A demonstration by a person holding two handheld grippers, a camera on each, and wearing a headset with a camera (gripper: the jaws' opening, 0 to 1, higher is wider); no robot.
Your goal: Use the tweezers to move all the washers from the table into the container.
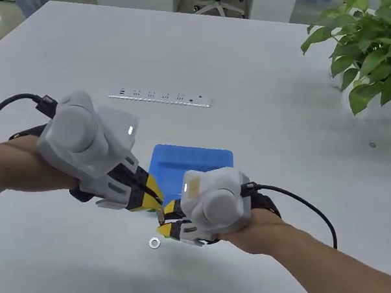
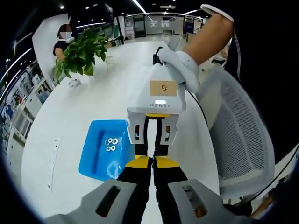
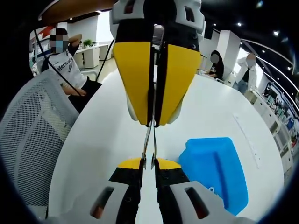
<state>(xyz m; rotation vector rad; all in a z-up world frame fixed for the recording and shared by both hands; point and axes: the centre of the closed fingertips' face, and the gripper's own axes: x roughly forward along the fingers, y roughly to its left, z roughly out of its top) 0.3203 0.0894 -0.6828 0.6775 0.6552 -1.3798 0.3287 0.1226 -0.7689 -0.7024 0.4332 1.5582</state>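
My left gripper (image 1: 152, 195) and right gripper (image 1: 165, 224) clamp thin metal tweezers (image 3: 148, 140). The silver ring washer (image 1: 154, 243) lies just beside the right one.

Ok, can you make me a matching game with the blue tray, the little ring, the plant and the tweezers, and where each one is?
1. blue plastic tray
2. lone silver metal washer
3. green leafy plant
4. thin metal tweezers

a. clamped between yellow jaws
b. far right of the white table
c. bare tabletop, on the tray's near side
d. mid-table, several washers inside

Pairs: 1-d, 2-c, 3-b, 4-a.
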